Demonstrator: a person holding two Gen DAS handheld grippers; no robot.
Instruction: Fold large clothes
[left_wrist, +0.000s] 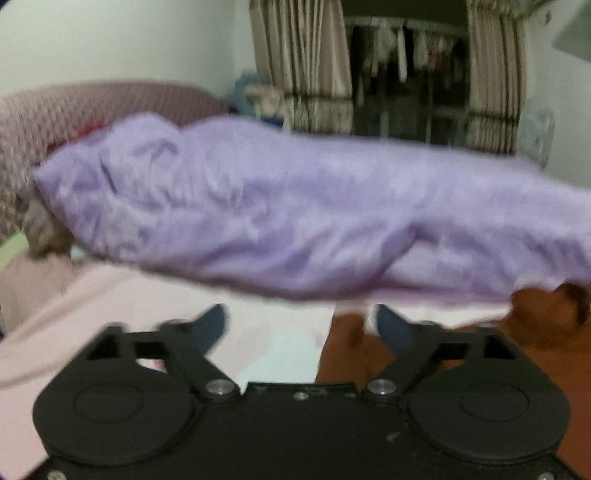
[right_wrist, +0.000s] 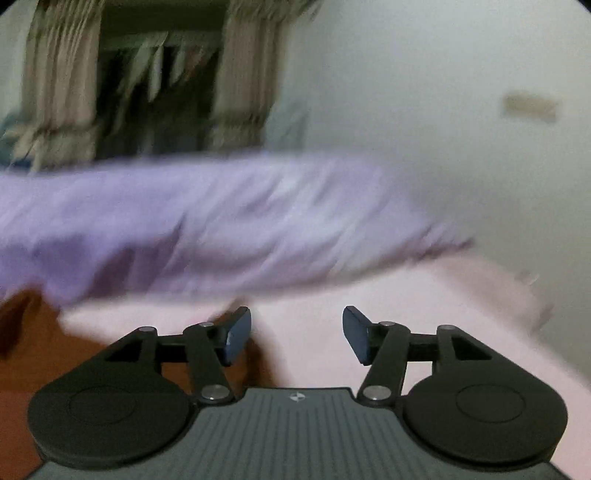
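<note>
A large lilac garment (left_wrist: 280, 214) lies in a crumpled heap across the pale pink bed sheet (left_wrist: 92, 306), blurred by motion. It also shows in the right wrist view (right_wrist: 207, 225) as a wide band ahead of the fingers. My left gripper (left_wrist: 301, 325) is open and empty, just short of the garment's near edge. My right gripper (right_wrist: 297, 332) is open and empty above the pink sheet (right_wrist: 424, 314), a little short of the garment.
A brown cloth (left_wrist: 369, 350) lies on the bed between the grippers, also in the right wrist view (right_wrist: 33, 332). A checked pink headboard or cushion (left_wrist: 74, 110) stands at the far left. Curtains (left_wrist: 306, 66) and hung clothes are behind.
</note>
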